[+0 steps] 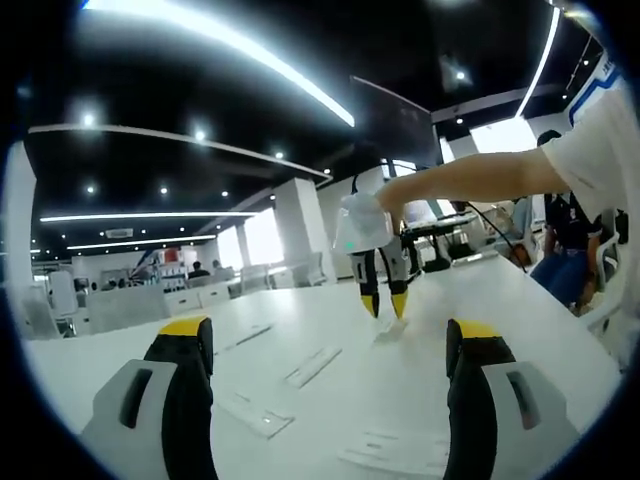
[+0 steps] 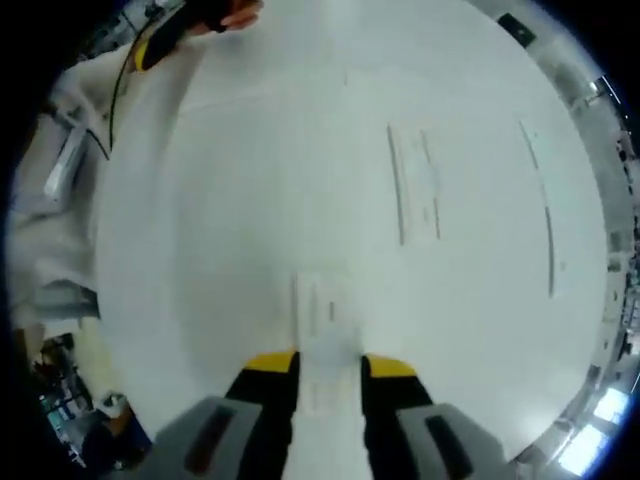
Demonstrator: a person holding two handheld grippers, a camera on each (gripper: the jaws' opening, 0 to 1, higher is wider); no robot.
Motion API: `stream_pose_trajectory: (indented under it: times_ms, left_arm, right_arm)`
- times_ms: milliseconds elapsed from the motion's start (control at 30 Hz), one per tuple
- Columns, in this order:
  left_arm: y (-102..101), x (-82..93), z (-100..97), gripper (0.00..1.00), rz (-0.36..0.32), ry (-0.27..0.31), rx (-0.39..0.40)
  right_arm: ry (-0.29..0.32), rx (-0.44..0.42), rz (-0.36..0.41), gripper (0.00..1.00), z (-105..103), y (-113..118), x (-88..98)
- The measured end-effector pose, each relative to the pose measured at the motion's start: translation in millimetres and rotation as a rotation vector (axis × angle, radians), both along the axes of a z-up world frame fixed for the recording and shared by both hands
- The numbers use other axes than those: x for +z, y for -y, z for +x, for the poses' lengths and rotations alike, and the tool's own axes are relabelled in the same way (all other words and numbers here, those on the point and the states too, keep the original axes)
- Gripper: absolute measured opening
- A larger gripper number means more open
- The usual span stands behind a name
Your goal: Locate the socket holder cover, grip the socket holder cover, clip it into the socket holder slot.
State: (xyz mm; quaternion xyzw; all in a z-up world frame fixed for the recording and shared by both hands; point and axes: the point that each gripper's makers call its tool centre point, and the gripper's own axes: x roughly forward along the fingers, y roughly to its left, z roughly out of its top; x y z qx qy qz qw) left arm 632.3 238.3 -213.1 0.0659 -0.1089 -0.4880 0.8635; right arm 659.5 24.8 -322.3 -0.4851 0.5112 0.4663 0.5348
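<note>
as i look along the left gripper, the white table spreads widest, w/ a person's arm reaching in from the right of the left gripper view. that arm carries my right gripper, yellow tips pointing down at the tabletop. my left jaws stand wide apart, nothing betw. them. flat white strips lie on the table: one mid-table, one nearer the left jaw.

in the right gripper view the table lies below. my right gripper has its jaws partly closed, flanking the socket holder cover, a flat white piece lying on the table; i cannot tell if they grip it. a longer white strip lies well apart.
</note>
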Motion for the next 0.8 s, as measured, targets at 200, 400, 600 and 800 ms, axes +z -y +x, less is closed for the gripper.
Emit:
stream_pose_trajectory:
  times_ms: [200, 400, 600, 800]
  left_arm:
    - [1, -0.8, -0.2, 0.95, 0.004, 0.000, -0.002]
    - [1, -1.6, -1.4, 0.95, 0.010, 0.001, -0.003]
    - [1, -0.3, -1.7, 0.95, -0.002, 0.002, -0.011]
    - [2, -1.6, -2.3, 0.95, 0.004, 0.004, -0.014]
  right_arm:
    - [0.004, -0.001, -0.027, 0.26, 10, -1, 0.3]
    - [0.006, 0.002, -0.023, 0.26, 24, -3, -0.3]
    - [0.010, 0.016, -0.022, 0.26, 34, -3, -2.5]
    - [0.015, 0.009, -0.027, 0.26, 45, -1, -1.8]
